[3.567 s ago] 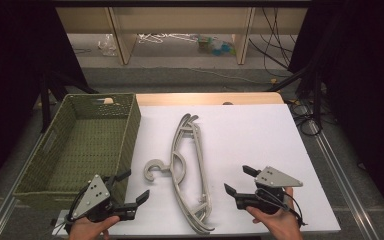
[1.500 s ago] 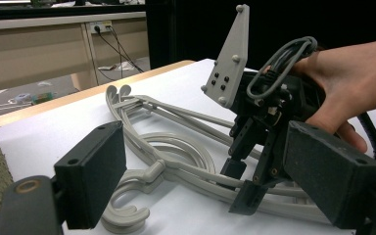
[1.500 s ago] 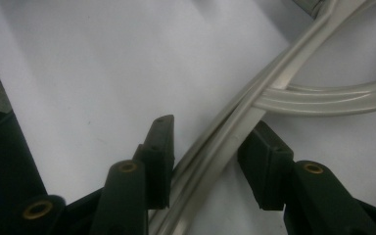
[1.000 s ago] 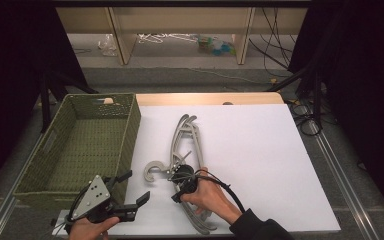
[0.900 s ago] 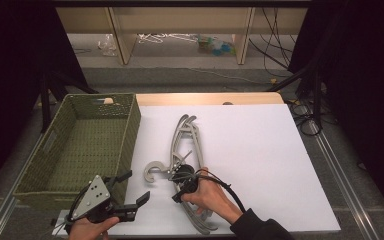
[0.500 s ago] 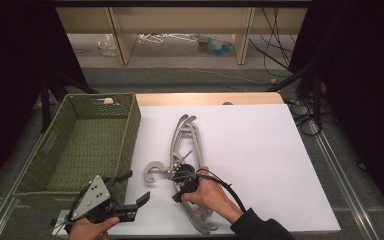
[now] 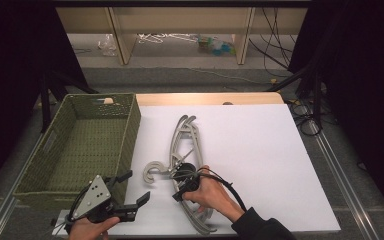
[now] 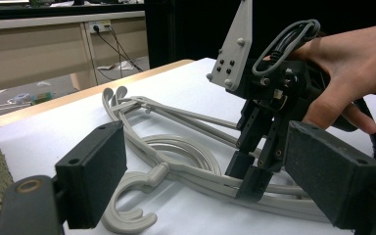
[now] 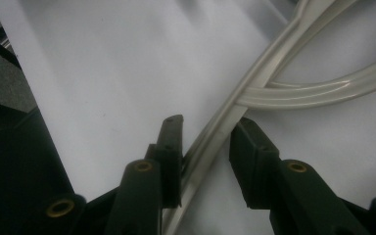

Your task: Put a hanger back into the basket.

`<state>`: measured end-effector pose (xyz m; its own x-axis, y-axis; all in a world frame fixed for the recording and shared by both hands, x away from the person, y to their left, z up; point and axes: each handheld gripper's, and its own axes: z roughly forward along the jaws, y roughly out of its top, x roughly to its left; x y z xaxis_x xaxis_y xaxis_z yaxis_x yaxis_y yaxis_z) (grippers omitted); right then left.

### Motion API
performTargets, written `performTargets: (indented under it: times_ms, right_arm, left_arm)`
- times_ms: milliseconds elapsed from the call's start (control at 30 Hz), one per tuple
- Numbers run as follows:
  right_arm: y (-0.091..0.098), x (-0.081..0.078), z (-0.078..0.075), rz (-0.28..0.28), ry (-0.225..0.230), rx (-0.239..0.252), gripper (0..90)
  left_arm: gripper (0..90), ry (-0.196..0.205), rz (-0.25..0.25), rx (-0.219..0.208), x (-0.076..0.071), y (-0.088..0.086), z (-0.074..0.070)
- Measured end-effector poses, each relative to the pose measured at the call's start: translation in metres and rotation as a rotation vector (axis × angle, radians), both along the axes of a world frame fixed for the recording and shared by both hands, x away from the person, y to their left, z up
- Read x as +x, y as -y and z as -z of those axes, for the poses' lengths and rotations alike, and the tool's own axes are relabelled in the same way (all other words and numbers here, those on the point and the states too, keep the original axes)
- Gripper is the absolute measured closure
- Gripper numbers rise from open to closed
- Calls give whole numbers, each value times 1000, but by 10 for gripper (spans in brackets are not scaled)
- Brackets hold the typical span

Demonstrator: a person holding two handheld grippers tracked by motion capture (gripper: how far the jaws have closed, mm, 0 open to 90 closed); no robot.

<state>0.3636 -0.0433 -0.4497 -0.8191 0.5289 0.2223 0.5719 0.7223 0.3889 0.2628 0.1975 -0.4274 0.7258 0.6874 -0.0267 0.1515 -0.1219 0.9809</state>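
White tabletop [image 7: 260, 145], pale grey curved hangers [image 7: 185, 150] between right gripper [image 9: 205, 147] closing jaws.

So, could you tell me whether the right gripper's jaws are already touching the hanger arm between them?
Cannot tell. In the right gripper view the right gripper straddles a hanger arm; its jaws, just closing, look very near it on the left and gapped on the right, but contact is unclear.

A green woven basket [image 7: 80, 145] is sitting at the bench's [image 7: 260, 135] nine o'clock side. Cables [image 7: 275, 30] are trailing across the floor at twelve o'clock, beside a wooden shelf [image 7: 180, 20].
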Motion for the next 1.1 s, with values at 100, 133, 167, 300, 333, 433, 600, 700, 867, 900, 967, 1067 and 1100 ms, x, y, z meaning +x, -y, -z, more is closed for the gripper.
performTargets:
  times_ms: [100, 133, 167, 300, 333, 433, 600, 700, 867, 900, 967, 1067, 1100]
  right_arm:
    - [0, 0, -1, 1, 0, 1, 679]
    - [1, -1, -3, 4, 5, 11, 685]
    - [2, -1, -5, 4, 7, 13, 687]
    - [10, 0, -16, 6, 34, 36, 704]
    - [13, 0, -19, 9, 37, 48, 712]
    - [25, 0, -30, 13, 49, 75, 734]
    - [53, 5, -48, 38, 94, 107, 820]
    - [64, 6, -57, -1, 107, 100, 821]
    - [74, 3, -68, -72, 123, 89, 831]
    - [77, 3, -68, -83, 120, 94, 832]
    - [82, 3, -69, -107, 123, 98, 832]
    - [89, 1, -71, -135, 133, 99, 832]
    - [91, 1, -72, -146, 132, 100, 832]
  left_arm:
    - [159, -2, -3, 4, 0, 0, 0]
    - [159, -1, 0, 0, 0, 0, 0]
    - [159, -1, 0, 0, 0, 0, 0]
    - [159, -1, -5, 17, -1, -1, -1]
    - [159, 1, -4, 16, -1, -1, -1]
    - [160, 2, -5, 16, -1, -1, -2]
    - [160, 27, 2, 21, 0, -1, -2]
    - [160, 33, 2, 29, 1, -1, -2]
    - [160, 33, 1, 30, 1, -1, -2]
    - [160, 30, -1, 29, 0, -1, -2]
    - [161, 41, 0, 52, 1, 0, -2]
    - [162, 42, -7, 66, 3, 4, -2]
    - [164, 44, -11, 67, 5, 6, -1]
